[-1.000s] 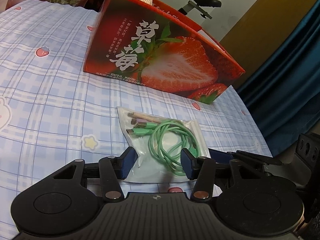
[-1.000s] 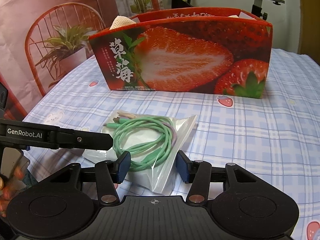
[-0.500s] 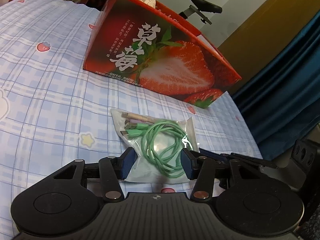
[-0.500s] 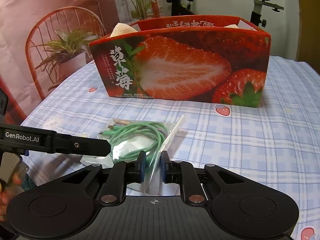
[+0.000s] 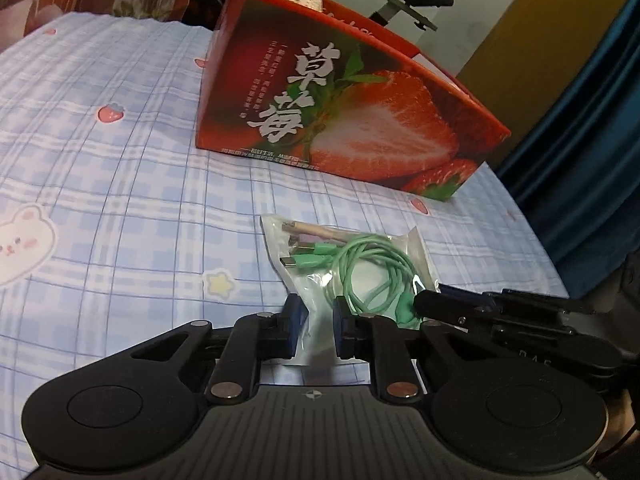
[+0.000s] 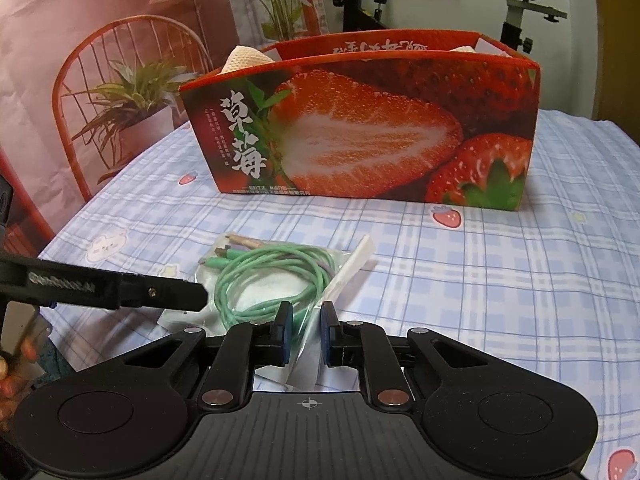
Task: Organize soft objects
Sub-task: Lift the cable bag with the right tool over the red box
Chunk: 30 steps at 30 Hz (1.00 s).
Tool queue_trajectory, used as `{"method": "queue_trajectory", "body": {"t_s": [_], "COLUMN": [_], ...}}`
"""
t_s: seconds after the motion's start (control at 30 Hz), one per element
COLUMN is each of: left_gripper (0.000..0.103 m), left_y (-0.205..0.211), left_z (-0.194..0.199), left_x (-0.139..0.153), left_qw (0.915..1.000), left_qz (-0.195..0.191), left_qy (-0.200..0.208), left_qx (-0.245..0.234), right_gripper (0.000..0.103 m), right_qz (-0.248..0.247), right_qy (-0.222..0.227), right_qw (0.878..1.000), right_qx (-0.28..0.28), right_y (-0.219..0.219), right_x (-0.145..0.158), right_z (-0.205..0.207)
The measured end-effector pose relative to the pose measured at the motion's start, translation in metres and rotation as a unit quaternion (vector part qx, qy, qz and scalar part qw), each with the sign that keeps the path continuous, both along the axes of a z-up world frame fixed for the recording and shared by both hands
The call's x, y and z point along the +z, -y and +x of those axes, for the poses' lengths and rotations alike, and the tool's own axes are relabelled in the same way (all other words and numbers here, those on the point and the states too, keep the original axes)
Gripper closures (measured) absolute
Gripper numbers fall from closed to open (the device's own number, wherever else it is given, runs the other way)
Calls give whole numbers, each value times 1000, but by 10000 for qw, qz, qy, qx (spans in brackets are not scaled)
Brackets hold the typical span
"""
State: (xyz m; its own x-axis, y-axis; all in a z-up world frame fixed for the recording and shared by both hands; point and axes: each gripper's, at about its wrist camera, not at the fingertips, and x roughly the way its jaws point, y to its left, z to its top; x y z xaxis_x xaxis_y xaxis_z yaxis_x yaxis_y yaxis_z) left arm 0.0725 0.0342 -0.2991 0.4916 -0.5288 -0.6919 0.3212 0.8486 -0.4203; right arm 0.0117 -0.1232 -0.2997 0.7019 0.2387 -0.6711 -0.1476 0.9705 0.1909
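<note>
Left wrist view: left gripper [image 5: 318, 330] is closing on the cable bag's [image 5: 352, 272] near edge while the right gripper [image 6: 306, 334] is pinching its other corner tight, readying a shared lift toward the strawberry box [image 5: 344, 108] sitting farther back.

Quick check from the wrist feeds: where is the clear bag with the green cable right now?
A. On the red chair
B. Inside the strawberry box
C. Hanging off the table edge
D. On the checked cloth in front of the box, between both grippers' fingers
D. The clear bag lies on the checked cloth in front of the strawberry box, its near edge between the fingers of the right gripper and the closing left gripper.
</note>
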Motion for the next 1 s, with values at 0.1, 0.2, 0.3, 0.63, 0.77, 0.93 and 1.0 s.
{"method": "queue_trajectory", "body": {"t_s": [0.1,0.2,0.3,0.63,0.77,0.93,1.0], "left_gripper": [91,95,95,95,95,95,95], "left_y": [3,4,4,1,7,21,27], "left_z": [-1,-5,-7,-7,4,30,43], "left_x": [0,4,12,53,83,113,121], "left_qw": [9999,9997,9992,9949,9903,9848,9836], "left_qz": [79,63,-70,-313,-352,-382,-342], "left_qy": [91,225,389,961,1341,1686,1763], "left_qx": [-18,-15,-20,-32,-112,-156,-166], "right_gripper": [90,90,91,92,92,92,92], "right_qz": [45,26,68,46,-3,-135,-248], "right_qy": [11,79,268,897,1231,1545,1649], "right_qw": [10000,10000,9996,9960,9924,9879,9859], "right_qx": [-16,7,-9,-15,18,77,115], "right_y": [0,-1,0,5,9,21,24], "right_x": [-1,0,7,44,74,114,128], "right_z": [0,-1,-6,-8,0,27,42]}}
